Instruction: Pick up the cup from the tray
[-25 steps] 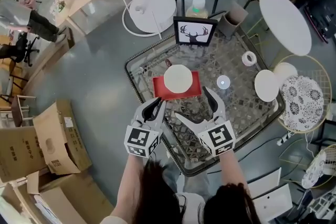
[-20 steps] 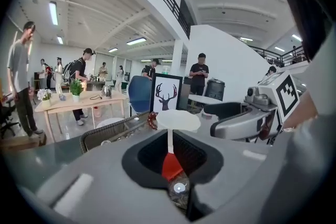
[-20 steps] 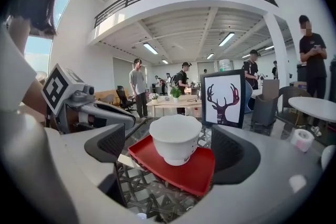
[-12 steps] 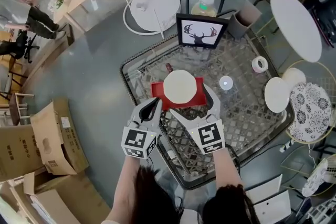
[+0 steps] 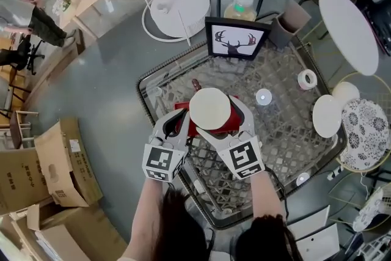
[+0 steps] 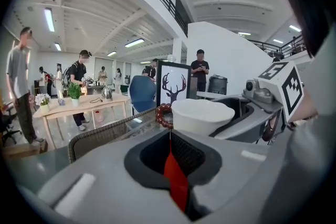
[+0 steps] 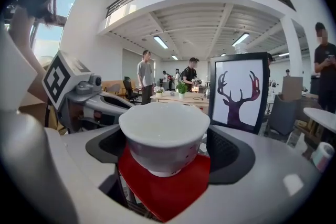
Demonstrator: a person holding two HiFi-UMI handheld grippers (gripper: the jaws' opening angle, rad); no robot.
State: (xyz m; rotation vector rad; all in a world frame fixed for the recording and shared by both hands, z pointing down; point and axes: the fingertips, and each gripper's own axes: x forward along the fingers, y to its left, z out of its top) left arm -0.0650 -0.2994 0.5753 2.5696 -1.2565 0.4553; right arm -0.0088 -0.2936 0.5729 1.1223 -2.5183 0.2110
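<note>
A white cup (image 5: pixel 209 108) stands on a small red tray (image 5: pixel 232 123) above the wicker table. My left gripper (image 5: pixel 178 126) is shut on the tray's left edge; in the left gripper view the red tray (image 6: pixel 176 181) shows as a thin strip pinched between the jaws, with the cup (image 6: pixel 202 115) to the right. My right gripper (image 5: pixel 225 126) has a jaw on each side of the cup. In the right gripper view the cup (image 7: pixel 164 131) fills the gap, both pads at its sides, still resting on the tray (image 7: pixel 163 194).
The glass-topped wicker table (image 5: pixel 287 131) also holds a framed deer picture (image 5: pixel 236 38), a bead bracelet (image 5: pixel 195 82), a tape roll (image 5: pixel 306 78) and a small round light (image 5: pixel 263 96). White round tables (image 5: pixel 348 21) stand to the right, cardboard boxes (image 5: pixel 55 162) on the left floor.
Both grippers moved forward onto the tray. The left one closed on the tray's edge, the right one came around the cup. Cup and tray now look larger, raised toward the camera.
</note>
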